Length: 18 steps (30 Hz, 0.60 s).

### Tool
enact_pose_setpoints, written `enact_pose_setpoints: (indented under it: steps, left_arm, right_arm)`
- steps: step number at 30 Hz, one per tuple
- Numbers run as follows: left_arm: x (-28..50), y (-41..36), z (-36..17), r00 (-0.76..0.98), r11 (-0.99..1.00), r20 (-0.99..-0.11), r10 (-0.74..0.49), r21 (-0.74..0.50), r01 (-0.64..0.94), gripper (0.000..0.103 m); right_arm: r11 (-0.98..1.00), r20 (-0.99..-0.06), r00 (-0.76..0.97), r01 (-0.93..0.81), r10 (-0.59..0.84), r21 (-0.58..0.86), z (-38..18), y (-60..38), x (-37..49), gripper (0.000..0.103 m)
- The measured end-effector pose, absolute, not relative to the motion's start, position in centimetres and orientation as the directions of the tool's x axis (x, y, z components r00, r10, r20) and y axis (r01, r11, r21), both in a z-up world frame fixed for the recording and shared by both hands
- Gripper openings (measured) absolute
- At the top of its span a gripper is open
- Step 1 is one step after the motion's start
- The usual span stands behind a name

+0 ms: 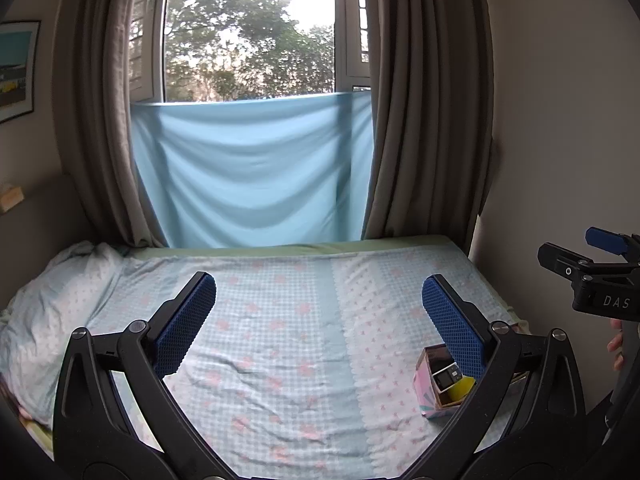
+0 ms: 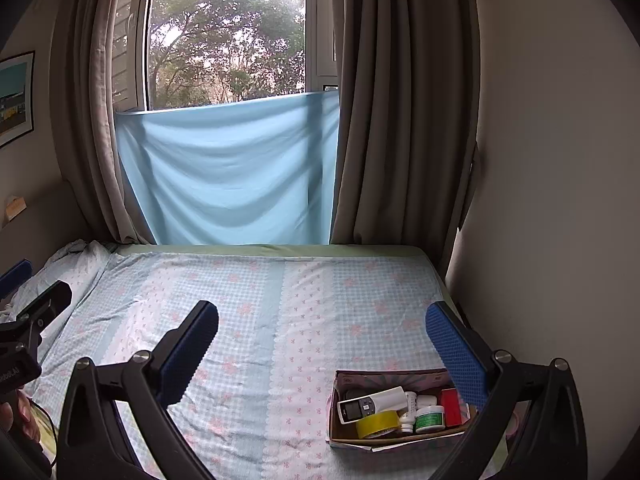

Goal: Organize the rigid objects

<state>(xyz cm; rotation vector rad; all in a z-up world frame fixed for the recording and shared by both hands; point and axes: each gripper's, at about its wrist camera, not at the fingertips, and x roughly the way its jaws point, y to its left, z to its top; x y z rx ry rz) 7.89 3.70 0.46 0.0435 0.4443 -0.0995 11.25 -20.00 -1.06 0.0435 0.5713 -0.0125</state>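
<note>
From the left wrist camera, the left gripper (image 1: pixel 318 312) hangs above the bed (image 1: pixel 280 320) with its blue pads spread wide and nothing between them; a small open box (image 1: pixel 430 390) sits on the checked sheet just behind the right-hand pad, which hides much of it; inside, only a dark-screened remote (image 1: pixel 447 376) and a sliver of yellow tape (image 1: pixel 464 388) show; the right gripper (image 1: pixel 592 268) pokes in at the frame's edge, beyond the box toward the wall, and from here its opening cannot be judged; the blue cloth (image 1: pixel 252 168) hangs across the window beyond the far end of the bed.

From the right wrist camera, the right gripper (image 2: pixel 322 328) hovers with its pads likewise spread and empty; the box (image 2: pixel 344 380) lies under its right-hand pad, near the wall side of the bed; the goods appear gathered there so that loose items stay in one container; the white remote (image 2: pixel 370 402) lies on top, long axis slanting across the box, screen end toward the box's near left corner and the other end up toward the red box (image 2: pixel 450 406); the yellow tape (image 2: pixel 376 424) lies tilted just in front of the remote; a green-labelled jar (image 2: pixel 430 418) and small white bottles (image 2: pixel 408 416) sit between tape and red box; the left gripper (image 2: pixel 36 312) shows well away from the box, its opening unclear from this side.
</note>
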Motion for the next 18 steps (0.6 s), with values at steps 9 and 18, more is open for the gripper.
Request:
enact_pose_setpoints:
  steps: [9, 18]
  left_arm:
    - [6.8, 3.1, 1.3, 0.941, 0.995, -0.332, -0.065, 0.055, 0.088, 0.103]
    - [7.0, 2.5, 0.6, 0.944, 0.995, -0.33, -0.018, 0.087, 0.05, 0.103]
  right_arm:
    - [0.999, -0.541, 0.841, 0.039, -0.015, 0.034, -1.1, -20.0, 11.3, 0.103]
    - [0.998, -0.551, 0.835, 0.046, -0.02, 0.033, -1.4, -19.7, 11.5, 0.103]
